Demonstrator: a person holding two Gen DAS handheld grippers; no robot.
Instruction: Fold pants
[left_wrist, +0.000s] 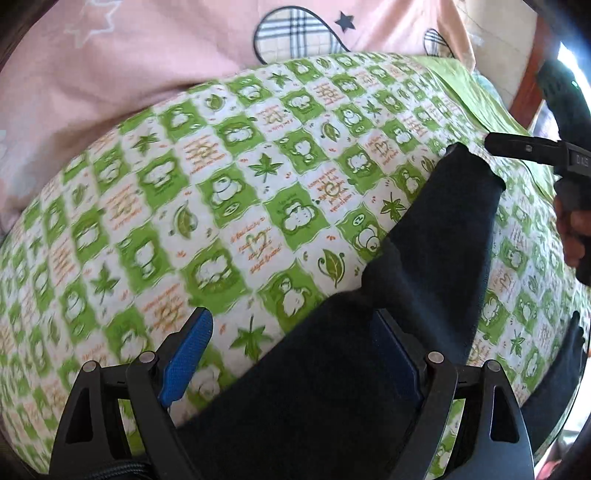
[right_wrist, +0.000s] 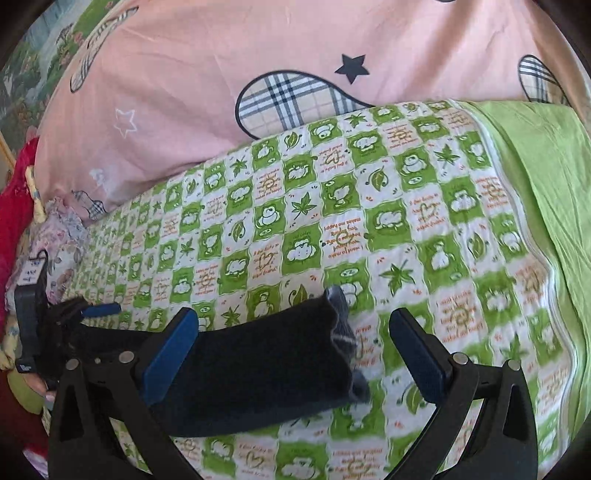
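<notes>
Dark navy pants (left_wrist: 424, 258) lie stretched out on a green and white patterned quilt (left_wrist: 221, 184). In the left wrist view, my left gripper (left_wrist: 291, 343) is open, its jaws standing over the wide end of the pants. My right gripper (left_wrist: 517, 147) shows at the far right near the leg's end. In the right wrist view, my right gripper (right_wrist: 295, 350) is open over the cuff end of the pants (right_wrist: 266, 362), and my left gripper (right_wrist: 74, 314) shows at the far left by the other end. Neither holds the cloth.
A pink duvet (right_wrist: 221, 74) with plaid shapes and stars lies bunched along the far side of the quilt. A plain green sheet (right_wrist: 546, 177) borders the quilt on the right. Red cloth (right_wrist: 14, 221) and floral fabric lie at the left edge.
</notes>
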